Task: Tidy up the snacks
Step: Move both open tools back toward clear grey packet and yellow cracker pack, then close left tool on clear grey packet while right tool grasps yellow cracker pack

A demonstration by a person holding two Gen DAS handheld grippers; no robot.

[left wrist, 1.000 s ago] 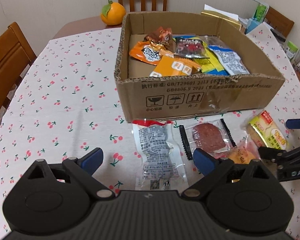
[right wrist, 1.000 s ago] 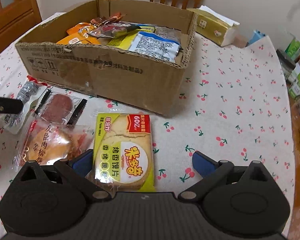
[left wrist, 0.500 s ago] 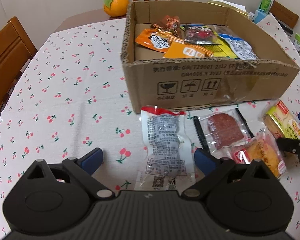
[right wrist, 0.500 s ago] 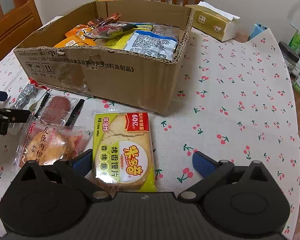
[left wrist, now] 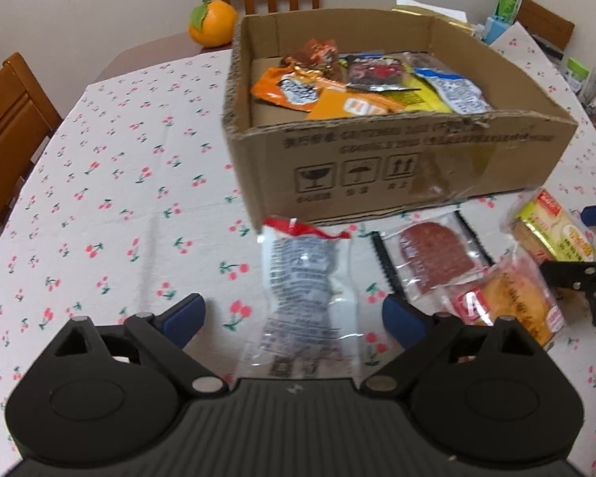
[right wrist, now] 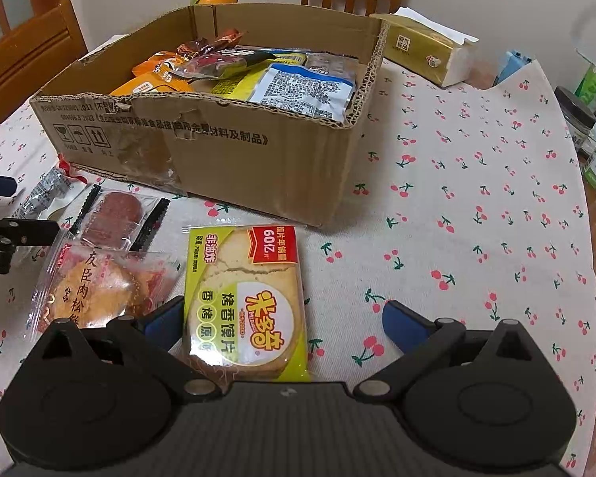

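Since a second ago the left gripper (left wrist: 294, 314) has eased in over the grey-printed packet (left wrist: 304, 286), which now lies farther between its blue fingertips; the jaws stand wide and are closing, pads not yet pressing it. Across the cherry-print table (left wrist: 111, 183), four snacks are left outside the cardboard box (left wrist: 397, 167), all along its near wall: from left to right, the grey-printed packet with its red top edge touching the box's near-left corner, one clear packet of dark red slices (left wrist: 433, 258), one round pastry in clear wrap (left wrist: 508, 298) overlapping that packet's near corner, and one yellow-green cracker pack (right wrist: 246, 302). The right gripper (right wrist: 284, 324) hangs spread wide over the cracker pack, its left fingertip just beside the pack's edge, nothing clamped. Inside the box a heap of packets already lies, at least six; the exact count cannot be told because they overlap. By this reckoning the job is past halfway. One orange (left wrist: 212, 24) sits at the table's far-left edge, and one tissue pack (right wrist: 429, 47) beyond the box's far-right corner.
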